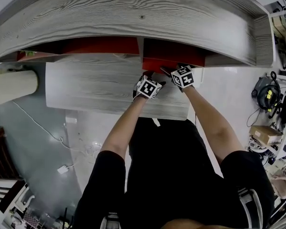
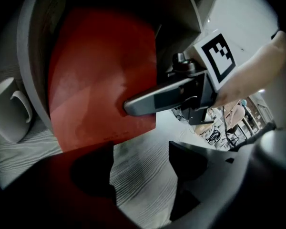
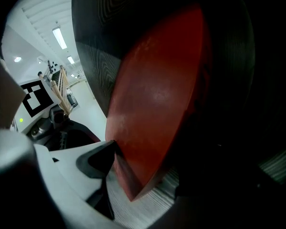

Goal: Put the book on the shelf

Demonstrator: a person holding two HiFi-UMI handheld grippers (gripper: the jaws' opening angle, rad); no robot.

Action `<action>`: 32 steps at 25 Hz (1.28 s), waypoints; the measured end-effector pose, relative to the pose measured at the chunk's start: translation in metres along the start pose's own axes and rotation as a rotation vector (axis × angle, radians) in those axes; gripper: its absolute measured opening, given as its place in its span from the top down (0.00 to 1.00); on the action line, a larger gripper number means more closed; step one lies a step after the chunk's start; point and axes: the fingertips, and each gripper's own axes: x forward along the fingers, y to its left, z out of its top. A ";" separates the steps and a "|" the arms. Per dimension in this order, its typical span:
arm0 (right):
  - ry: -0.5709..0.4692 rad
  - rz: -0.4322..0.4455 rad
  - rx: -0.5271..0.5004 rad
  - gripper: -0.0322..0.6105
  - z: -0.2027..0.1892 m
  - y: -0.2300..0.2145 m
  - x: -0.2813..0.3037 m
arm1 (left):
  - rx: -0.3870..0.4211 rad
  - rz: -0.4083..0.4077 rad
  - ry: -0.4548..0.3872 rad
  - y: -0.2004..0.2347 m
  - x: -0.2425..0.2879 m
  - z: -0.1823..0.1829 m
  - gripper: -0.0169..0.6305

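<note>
A red book (image 2: 105,70) stands upright in the shelf's right compartment (image 1: 174,51), close to the divider. My right gripper (image 3: 152,166) is open around the book's near edge (image 3: 157,94). One fingertip (image 3: 109,149) rests against the cover, and the other jaw is lost in the dark on the far side. From the left gripper view, that finger (image 2: 152,99) lies flat on the cover. My left gripper (image 2: 140,166) hangs open just left of it over the lower board (image 1: 95,89), with only wood grain between its jaws. In the head view both grippers sit side by side in front of the book (image 1: 171,62).
The grey wooden shelf top (image 1: 133,18) overhangs the compartments. More red books (image 1: 100,46) fill the left compartment. A white mug (image 2: 9,111) stands left of the divider. On the floor lie a cable and charger (image 1: 62,168), tools (image 1: 267,92) and a cardboard box (image 1: 264,135).
</note>
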 end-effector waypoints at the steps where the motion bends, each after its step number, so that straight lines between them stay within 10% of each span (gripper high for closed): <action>1: -0.004 -0.004 0.006 0.34 0.000 -0.001 -0.001 | -0.006 0.005 -0.005 0.001 0.001 0.002 0.44; 15: -0.066 -0.029 0.293 0.34 -0.015 0.002 -0.026 | -0.067 -0.033 -0.017 -0.001 0.012 0.014 0.44; 32: -0.136 -0.019 0.376 0.55 -0.063 0.035 -0.117 | -0.177 0.027 -0.056 0.004 0.021 0.018 0.45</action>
